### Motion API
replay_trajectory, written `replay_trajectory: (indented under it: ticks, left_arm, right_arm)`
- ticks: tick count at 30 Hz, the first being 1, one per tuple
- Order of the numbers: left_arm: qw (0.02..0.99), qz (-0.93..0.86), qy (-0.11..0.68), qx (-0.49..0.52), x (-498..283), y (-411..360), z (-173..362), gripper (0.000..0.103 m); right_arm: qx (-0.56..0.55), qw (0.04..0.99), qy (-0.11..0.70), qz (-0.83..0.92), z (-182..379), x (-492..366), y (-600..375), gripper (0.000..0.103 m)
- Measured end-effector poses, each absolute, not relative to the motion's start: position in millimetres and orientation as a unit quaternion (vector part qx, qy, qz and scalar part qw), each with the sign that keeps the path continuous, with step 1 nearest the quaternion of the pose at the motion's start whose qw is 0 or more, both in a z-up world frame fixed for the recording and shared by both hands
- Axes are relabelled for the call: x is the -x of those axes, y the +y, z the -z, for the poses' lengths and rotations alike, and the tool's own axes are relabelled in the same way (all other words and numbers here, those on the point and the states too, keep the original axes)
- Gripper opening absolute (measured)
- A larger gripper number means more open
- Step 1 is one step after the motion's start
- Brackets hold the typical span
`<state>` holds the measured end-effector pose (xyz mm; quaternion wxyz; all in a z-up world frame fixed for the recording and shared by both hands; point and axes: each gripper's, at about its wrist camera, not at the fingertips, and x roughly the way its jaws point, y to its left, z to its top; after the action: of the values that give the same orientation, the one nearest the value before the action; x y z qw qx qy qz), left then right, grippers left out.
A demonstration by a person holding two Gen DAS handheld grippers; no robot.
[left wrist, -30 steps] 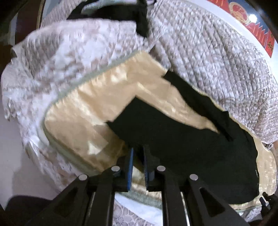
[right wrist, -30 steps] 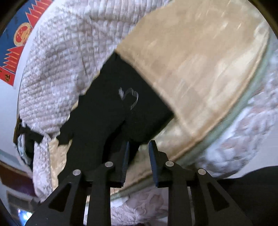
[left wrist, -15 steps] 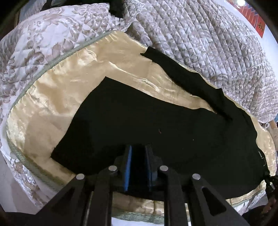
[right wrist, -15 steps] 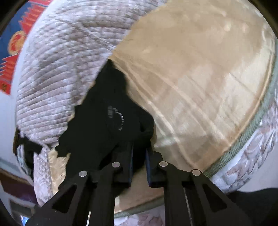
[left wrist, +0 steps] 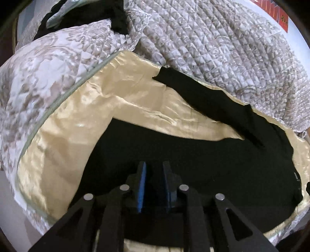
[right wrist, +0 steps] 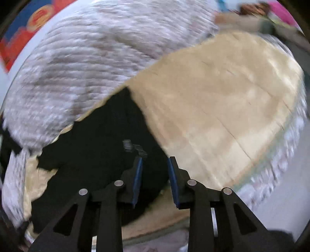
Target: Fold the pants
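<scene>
Black pants (left wrist: 193, 164) lie spread on a gold satin bedcover (left wrist: 77, 126), one leg (left wrist: 203, 100) stretching away toward the quilt. My left gripper (left wrist: 154, 164) hovers over the near leg; its jaws are opening and the blue pads stand apart, with black cloth under the gap but not pinched. In the right wrist view the pants (right wrist: 96, 145) show a small pale label (right wrist: 133, 147). My right gripper (right wrist: 155, 160) is at the pants' edge, its jaws opening too, with cloth below the gap and neither pad pressing on it.
A grey-white quilt (left wrist: 222, 48) is heaped along the far side of the gold cover, and shows too in the right wrist view (right wrist: 87, 58). Another dark garment (left wrist: 118, 17) lies at the top. A floral bedspread (left wrist: 38, 77) drops off at the left edge.
Both grippers closed in on the pants, the right pinching the cloth half a second ago. Now both pairs of jaws stand wider apart, and the right view has swung and blurred.
</scene>
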<state>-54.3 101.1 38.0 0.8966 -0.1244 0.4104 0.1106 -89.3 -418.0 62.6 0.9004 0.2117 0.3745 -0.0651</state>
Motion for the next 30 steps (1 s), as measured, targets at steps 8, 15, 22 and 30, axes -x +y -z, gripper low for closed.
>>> replay_trajectory:
  ticks: [8,15,22,30]
  left_arm:
    - [0.888,-0.143,0.426,0.094,45,110,-25,0.022]
    - [0.899,-0.122,0.417,0.058,20,86,-35,0.032]
    - [0.903,-0.132,0.408,0.013,1,78,-40,0.036]
    - [0.881,-0.185,0.434,0.042,-8,110,-18,0.037]
  right_arm:
    - [-0.167,0.883,0.436,0.055,-18,51,-414,0.028]
    - [-0.131,0.897,0.423,-0.010,-41,37,-385,0.028]
    - [-0.081,0.889,0.448,-0.044,-35,-2,-350,0.028]
    - [-0.078,0.877,0.474,-0.018,-5,-28,-354,0.052]
